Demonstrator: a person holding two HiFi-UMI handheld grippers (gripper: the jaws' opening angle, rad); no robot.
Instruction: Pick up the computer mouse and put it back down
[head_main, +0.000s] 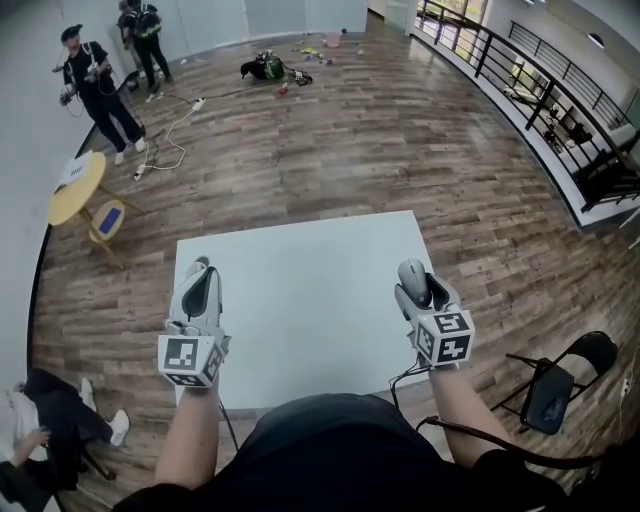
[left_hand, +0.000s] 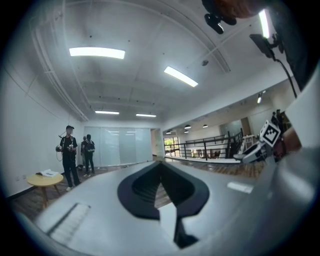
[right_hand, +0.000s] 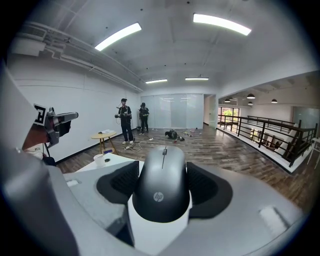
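Note:
A grey computer mouse (head_main: 412, 273) is held above the white table (head_main: 300, 300) on the right side, with my right gripper (head_main: 414, 285) shut on it. In the right gripper view the mouse (right_hand: 162, 187) fills the space between the black pads (right_hand: 116, 186), its wheel end pointing away from me. My left gripper (head_main: 200, 270) hangs over the table's left side, level and with nothing in it. In the left gripper view its jaws (left_hand: 161, 175) stand together, and the right gripper (left_hand: 260, 147) shows at the far right.
The table's top is bare. A small yellow round table (head_main: 75, 190) stands to the far left and a black folding chair (head_main: 560, 380) to the right. Two people (head_main: 95, 90) stand far off by cables (head_main: 165, 150) on the wood floor. A black railing (head_main: 540, 80) runs along the right.

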